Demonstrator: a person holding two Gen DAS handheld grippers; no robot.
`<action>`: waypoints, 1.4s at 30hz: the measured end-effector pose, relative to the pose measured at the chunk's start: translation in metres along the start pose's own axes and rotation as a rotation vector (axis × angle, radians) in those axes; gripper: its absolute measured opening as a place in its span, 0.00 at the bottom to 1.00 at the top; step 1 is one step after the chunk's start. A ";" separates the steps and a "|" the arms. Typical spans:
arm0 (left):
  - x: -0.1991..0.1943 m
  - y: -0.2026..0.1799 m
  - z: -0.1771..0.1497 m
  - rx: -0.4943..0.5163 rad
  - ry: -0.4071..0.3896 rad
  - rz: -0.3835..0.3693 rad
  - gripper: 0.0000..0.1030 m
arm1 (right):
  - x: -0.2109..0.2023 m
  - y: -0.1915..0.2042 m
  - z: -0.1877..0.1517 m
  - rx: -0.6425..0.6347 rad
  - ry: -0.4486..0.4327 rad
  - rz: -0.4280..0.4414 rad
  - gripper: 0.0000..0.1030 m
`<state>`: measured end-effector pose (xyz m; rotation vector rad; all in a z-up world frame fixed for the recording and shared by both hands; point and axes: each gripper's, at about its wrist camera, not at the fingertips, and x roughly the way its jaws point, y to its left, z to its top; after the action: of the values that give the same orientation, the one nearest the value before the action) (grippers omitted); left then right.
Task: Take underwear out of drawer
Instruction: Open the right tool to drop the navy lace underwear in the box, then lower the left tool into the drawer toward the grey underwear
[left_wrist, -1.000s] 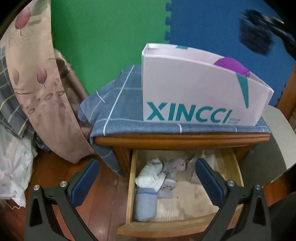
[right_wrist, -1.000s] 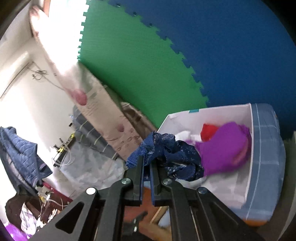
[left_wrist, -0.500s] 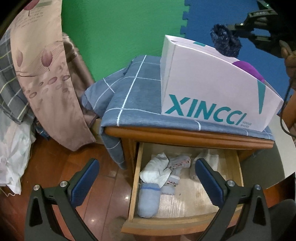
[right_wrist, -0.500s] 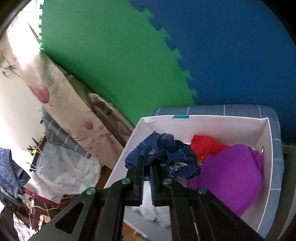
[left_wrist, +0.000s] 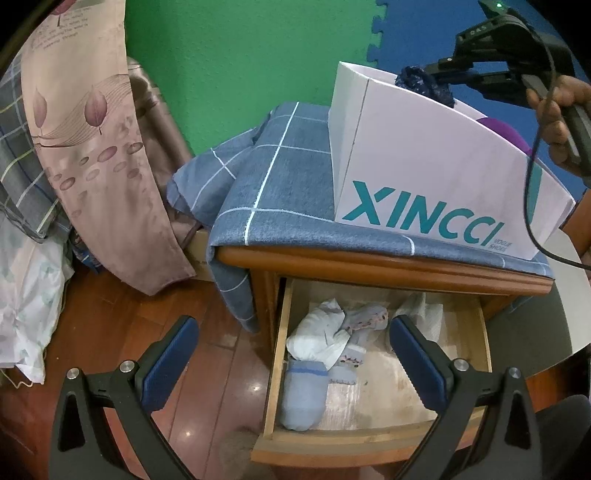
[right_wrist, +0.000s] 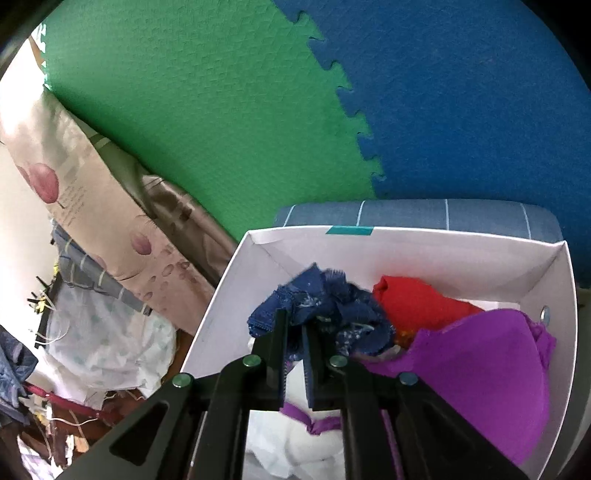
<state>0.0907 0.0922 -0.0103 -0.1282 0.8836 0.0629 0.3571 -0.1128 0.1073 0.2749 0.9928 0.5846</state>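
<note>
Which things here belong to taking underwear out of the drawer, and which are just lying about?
Belonging to the job:
- open drawer with pale folded garments
- navy lace underwear clamped in the right gripper
- white XINCCI box holding red and purple pieces
- left gripper, open over the drawer

Lying about:
- blue checked cloth
- leaf-print pillow
- foam wall mats

The right claw (right_wrist: 294, 325), with the navy lace underwear (right_wrist: 325, 314) between its fingers, has been carried from beside the white box (right_wrist: 436, 251) to above its inside and lowered towards the red garment (right_wrist: 413, 302). Its fingers have been parted slightly, the underwear still between them.
</note>
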 end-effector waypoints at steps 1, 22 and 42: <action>0.001 0.001 0.000 0.000 0.003 -0.002 1.00 | 0.001 0.000 0.000 0.000 -0.005 0.005 0.09; 0.001 0.014 -0.003 -0.012 0.014 0.038 0.99 | -0.154 -0.016 -0.223 -0.049 -0.437 0.138 0.29; 0.033 -0.099 -0.050 0.378 0.126 0.023 1.00 | -0.186 -0.137 -0.331 0.317 -0.417 0.206 0.32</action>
<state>0.0840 -0.0125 -0.0585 0.2331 1.0080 -0.0922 0.0460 -0.3463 -0.0020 0.7562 0.6515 0.5263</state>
